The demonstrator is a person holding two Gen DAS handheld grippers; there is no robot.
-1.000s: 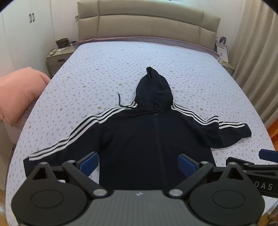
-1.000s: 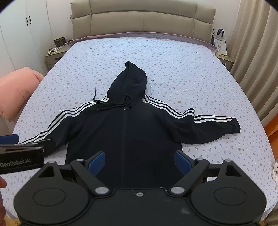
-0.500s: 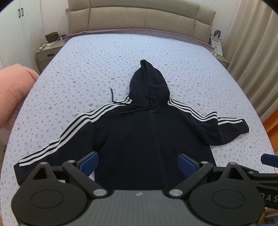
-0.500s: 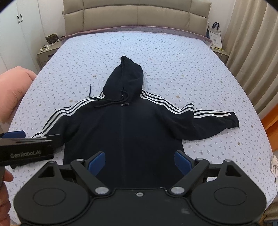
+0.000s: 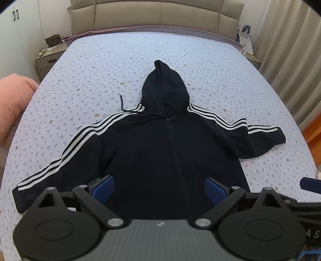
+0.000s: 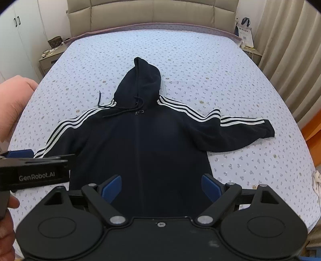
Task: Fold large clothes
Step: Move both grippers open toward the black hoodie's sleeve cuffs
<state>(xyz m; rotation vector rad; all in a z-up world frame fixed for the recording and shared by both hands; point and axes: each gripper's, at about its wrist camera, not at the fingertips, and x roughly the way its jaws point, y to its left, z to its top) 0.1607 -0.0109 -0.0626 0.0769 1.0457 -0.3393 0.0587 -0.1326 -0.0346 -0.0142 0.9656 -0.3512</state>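
The hoodie (image 5: 166, 152) lay flat mid-frame on the bed (image 5: 180, 52), sleeves spread for folding. The left gripper (image 5: 159, 185) and right gripper (image 6: 161, 183) hovered wide, empty.

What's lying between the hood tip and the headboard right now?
Nothing but bare patterned bedsheet lies between the hoodie's hood and the headboard; the right wrist view shows the whole stretch.

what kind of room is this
A home bedroom, by the look of it: a large bed with a padded headboard, a nightstand beside it, and white wardrobe doors along the wall. A dark hoodie lies spread on the bed.
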